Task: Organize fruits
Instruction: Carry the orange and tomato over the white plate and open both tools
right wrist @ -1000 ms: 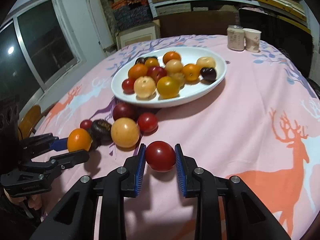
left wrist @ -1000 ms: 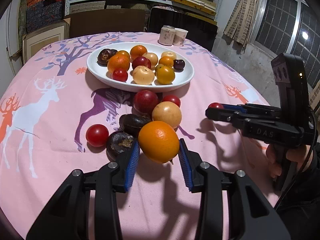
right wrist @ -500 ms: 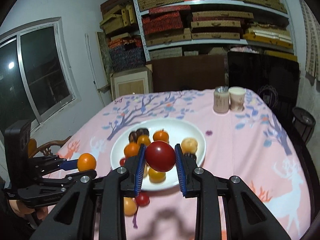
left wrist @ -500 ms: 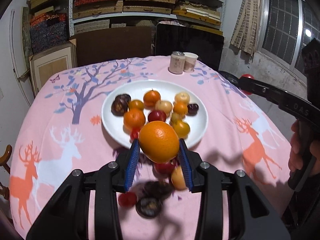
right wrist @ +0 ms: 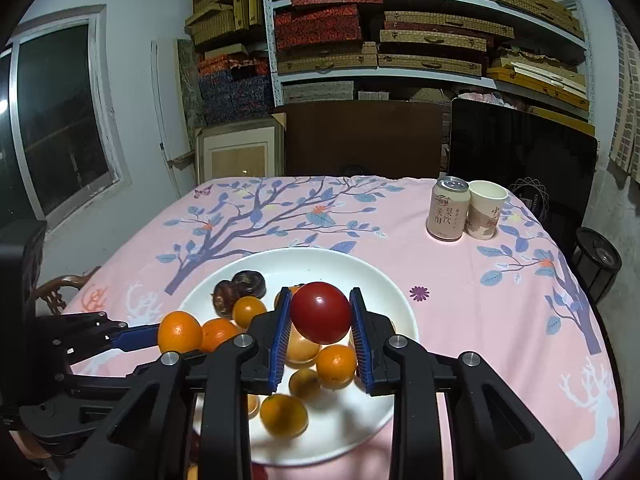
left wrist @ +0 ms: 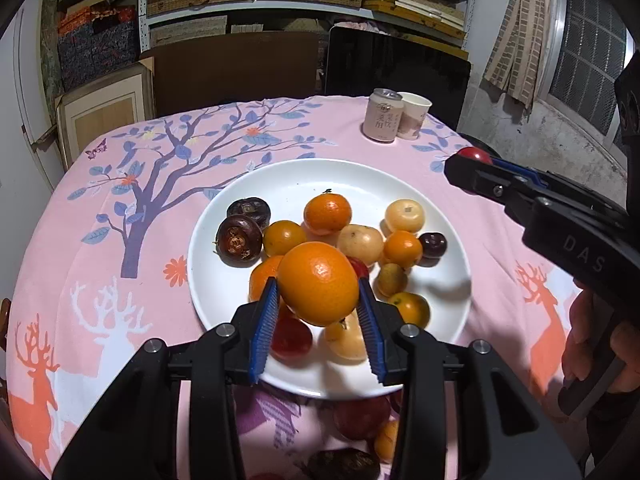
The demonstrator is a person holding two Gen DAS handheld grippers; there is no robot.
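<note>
While both fruits hang in the air above the white plate point(left wrist: 208, 280), the move ahead turns on which bare patch of that plate lies under each of them. The left tongs point(left wrist: 318, 308) are clamped on an orange point(left wrist: 318, 283), which sits over the plate's near half, directly above the heap of fruit there; open white shows toward the plate's left side and its far rim, so I judge a drop straight down would land on other fruit and could set it rolling. The right tongs point(right wrist: 320, 332) are clamped on a red tomato point(right wrist: 320, 312), held over the plate's middle in the right wrist view; from the left wrist view those same tongs reach in from beyond the plate's right rim, toward the drink can point(left wrist: 383, 115) and paper cup point(left wrist: 414, 114). The orange is nearly round, so no axis matters for its release. A few fruits rest on the pink surface point(left wrist: 120, 320) just off the plate's near rim, partly hidden.
</note>
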